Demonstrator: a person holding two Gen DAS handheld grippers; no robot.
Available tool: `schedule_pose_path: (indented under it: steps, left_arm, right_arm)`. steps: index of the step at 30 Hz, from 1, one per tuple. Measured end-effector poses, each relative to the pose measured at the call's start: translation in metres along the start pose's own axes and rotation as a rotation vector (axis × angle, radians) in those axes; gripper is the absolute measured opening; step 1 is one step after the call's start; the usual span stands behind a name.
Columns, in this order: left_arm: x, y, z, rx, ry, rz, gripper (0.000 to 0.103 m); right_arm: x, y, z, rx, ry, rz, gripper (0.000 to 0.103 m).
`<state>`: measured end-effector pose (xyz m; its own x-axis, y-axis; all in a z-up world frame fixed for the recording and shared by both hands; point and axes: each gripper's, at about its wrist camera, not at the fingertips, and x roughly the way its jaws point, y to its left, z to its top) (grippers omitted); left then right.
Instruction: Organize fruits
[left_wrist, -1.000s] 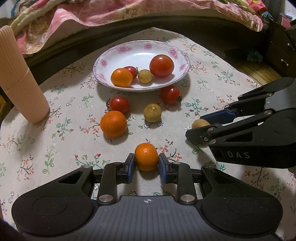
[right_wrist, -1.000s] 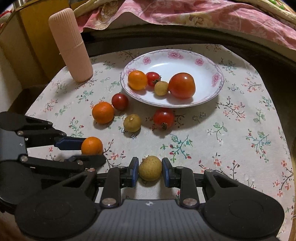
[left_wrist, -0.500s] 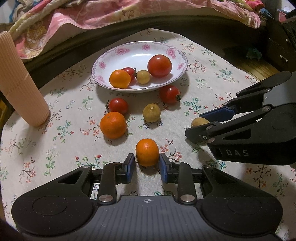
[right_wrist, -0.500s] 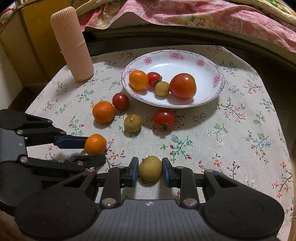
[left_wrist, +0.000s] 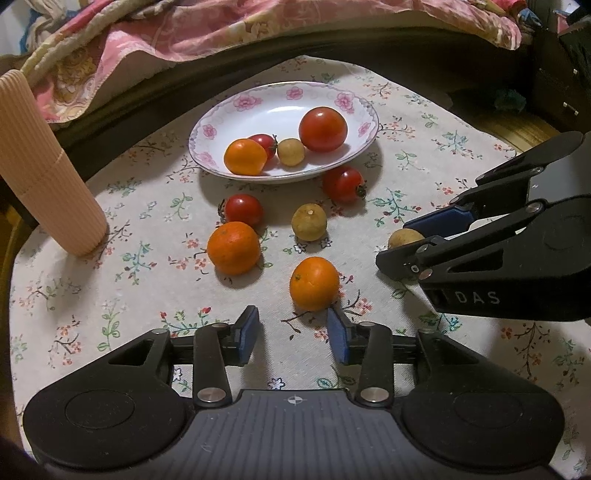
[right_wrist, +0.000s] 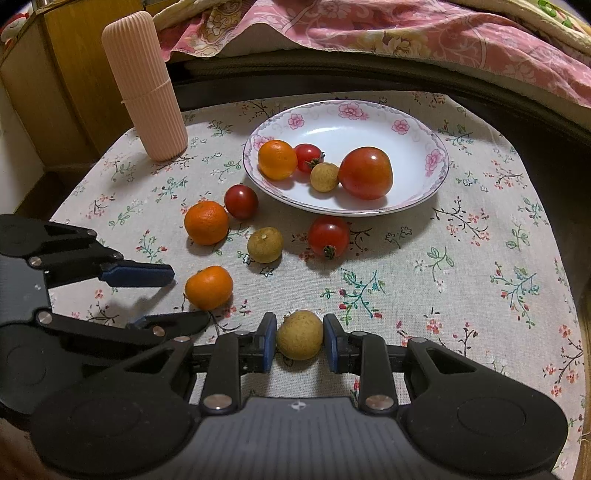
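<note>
My left gripper (left_wrist: 293, 328) is open just above the floral cloth. A small orange (left_wrist: 314, 282) rests on the cloth right ahead of its right finger, free of both pads. My right gripper (right_wrist: 300, 343) is shut on a yellow-brown longan (right_wrist: 300, 334), low over the cloth; the left wrist view shows the same longan (left_wrist: 404, 238) between its fingers. The flowered plate (left_wrist: 347, 99) holds a big tomato (left_wrist: 323, 129), a cherry tomato, an orange and a longan. Loose on the cloth lie another orange (left_wrist: 233, 248), two tomatoes (left_wrist: 243, 209) (left_wrist: 343, 184) and a longan (left_wrist: 308, 222).
A tall pink ribbed cylinder (left_wrist: 48, 173) stands at the table's left back corner. A bed with a pink blanket (right_wrist: 406, 33) runs behind the table. A wooden cabinet (right_wrist: 62, 74) is at the left. The cloth to the right of the plate is bare.
My left gripper opened and let go of the small orange, then drew back a little. The orange now sits on the cloth. My right gripper stays shut on the longan.
</note>
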<state>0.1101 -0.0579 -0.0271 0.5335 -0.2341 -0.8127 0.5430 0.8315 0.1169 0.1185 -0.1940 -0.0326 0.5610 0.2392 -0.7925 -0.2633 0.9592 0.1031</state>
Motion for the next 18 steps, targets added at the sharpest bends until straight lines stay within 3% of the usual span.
schedule_pose_path:
  steps: [9, 18]
  left_arm:
    - [-0.0009, -0.0002, 0.0001, 0.003, 0.000, 0.006, 0.053]
    - [-0.0021, 0.0060, -0.0006, -0.032, 0.015, -0.049, 0.039]
  right_arm:
    - [0.0002, 0.0010, -0.0003, -0.001, 0.000, 0.000, 0.031]
    - [-0.0002, 0.0003, 0.0003, 0.007, -0.001, 0.000, 0.031]
